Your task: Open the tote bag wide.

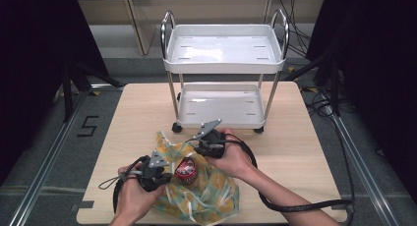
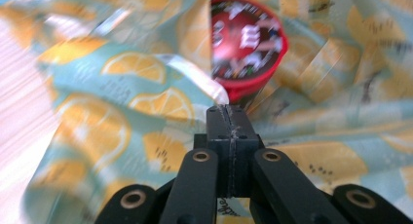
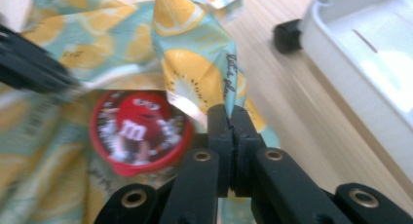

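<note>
Two hand-held grippers work a lemon-print plastic bag (image 1: 196,186) at the lower centre of the high view, where it lies crumpled on a light wooden table (image 1: 295,152) with a red round tin (image 1: 186,170) sitting in its folds. The left gripper (image 1: 156,173) is at the bag's left edge, the right gripper (image 1: 209,143) at its upper edge, and a white two-shelf cart (image 1: 223,64) stands behind them in the upper middle of the frame. In the left gripper view, the left gripper (image 2: 227,109) has its black jaws pressed together at lower centre, apparently pinching a fold of the bag (image 2: 122,97), though blur makes the contact hard to confirm; the tin (image 2: 248,44) lies just beyond, in the upper middle. In the right gripper view, the right gripper (image 3: 228,112) is clamped on a raised flap of the bag (image 3: 195,53) that stands up from its tips, the tin (image 3: 139,131) rests just left of the jaws, and a wheel and the lower tray of the cart (image 3: 360,48) fill the upper right.
</note>
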A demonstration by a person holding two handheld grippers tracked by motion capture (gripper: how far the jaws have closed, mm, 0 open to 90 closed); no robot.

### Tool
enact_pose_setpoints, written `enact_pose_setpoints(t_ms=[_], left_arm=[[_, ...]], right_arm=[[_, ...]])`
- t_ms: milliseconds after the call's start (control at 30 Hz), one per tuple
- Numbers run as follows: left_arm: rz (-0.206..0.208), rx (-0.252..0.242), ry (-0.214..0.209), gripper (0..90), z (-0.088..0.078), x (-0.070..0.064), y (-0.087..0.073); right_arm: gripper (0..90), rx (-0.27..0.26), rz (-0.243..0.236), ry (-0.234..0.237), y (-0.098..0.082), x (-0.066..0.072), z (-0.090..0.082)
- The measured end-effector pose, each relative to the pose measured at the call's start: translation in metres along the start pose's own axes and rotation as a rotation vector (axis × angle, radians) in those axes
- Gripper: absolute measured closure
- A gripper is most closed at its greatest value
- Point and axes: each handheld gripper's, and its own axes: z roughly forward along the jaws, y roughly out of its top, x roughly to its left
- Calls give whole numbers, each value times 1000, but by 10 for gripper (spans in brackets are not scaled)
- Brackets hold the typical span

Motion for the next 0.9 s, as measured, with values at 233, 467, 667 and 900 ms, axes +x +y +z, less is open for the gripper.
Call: enact_pose_setpoints(t_ms=[233,467,667,900], left_arm=[[-29,9,76,897,-22,15,-39],[-80,45,97,896,-24,27,-78],[-107,64,99,896,-19,33,-88],[-132,-46,111,734,-26,29,-74]], right_arm=[[900,27,72,-85,-10,-14,8],[900,74,41,-166,-35,-34,19],[900,137,100,-180,-49,-47,20],[788,143,92,-151,-45,-45,15]])
